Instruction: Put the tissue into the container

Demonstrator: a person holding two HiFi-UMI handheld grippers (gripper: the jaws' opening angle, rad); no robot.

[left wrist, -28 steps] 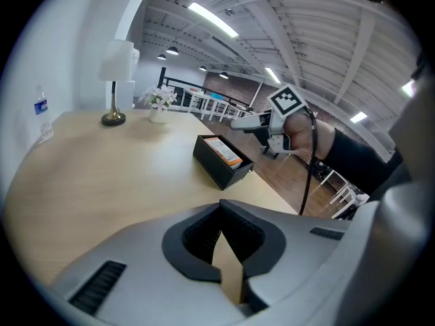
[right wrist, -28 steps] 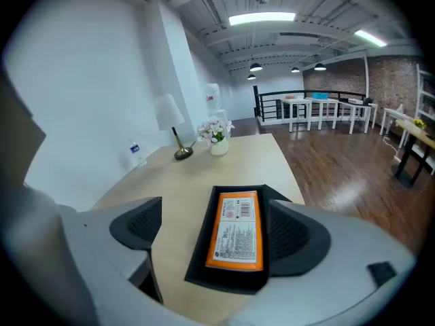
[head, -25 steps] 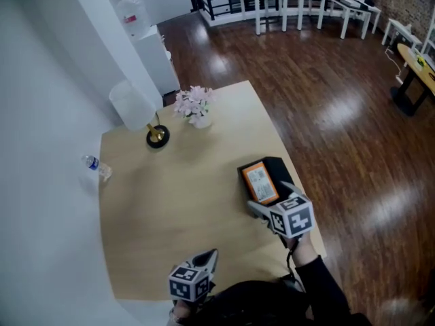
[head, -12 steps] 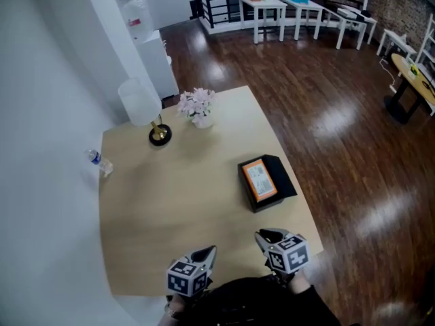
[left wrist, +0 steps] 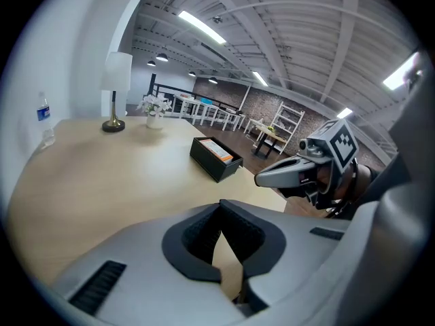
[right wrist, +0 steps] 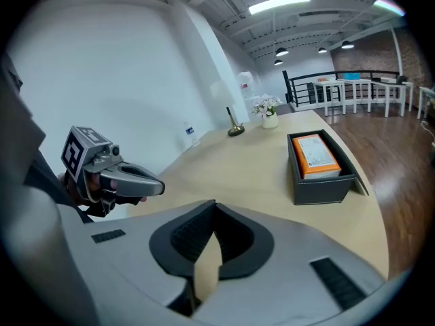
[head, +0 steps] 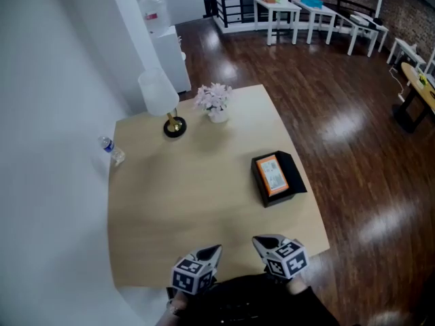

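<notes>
A black open-topped container (head: pixel 291 170) stands near the right edge of the wooden table (head: pixel 183 189). An orange-topped tissue pack (head: pixel 274 175) lies inside it, also visible in the left gripper view (left wrist: pixel 219 151) and the right gripper view (right wrist: pixel 316 156). Both grippers hover side by side over the table's near edge, well short of the container. My left gripper (head: pixel 212 251) is shut with nothing in it. My right gripper (head: pixel 260 241) is also shut and empty. Each one shows in the other's view, jaws together.
At the far side of the table stand a white-shaded lamp (head: pixel 163 97) and a small vase of pale flowers (head: pixel 216 104). A water bottle (head: pixel 112 149) sits by the white wall on the left. Dark wood floor lies to the right, white tables far back.
My right gripper has pulled back from the container to the table's near edge and its jaws have shut. The tissue pack stays in the container. The left gripper has barely moved.
</notes>
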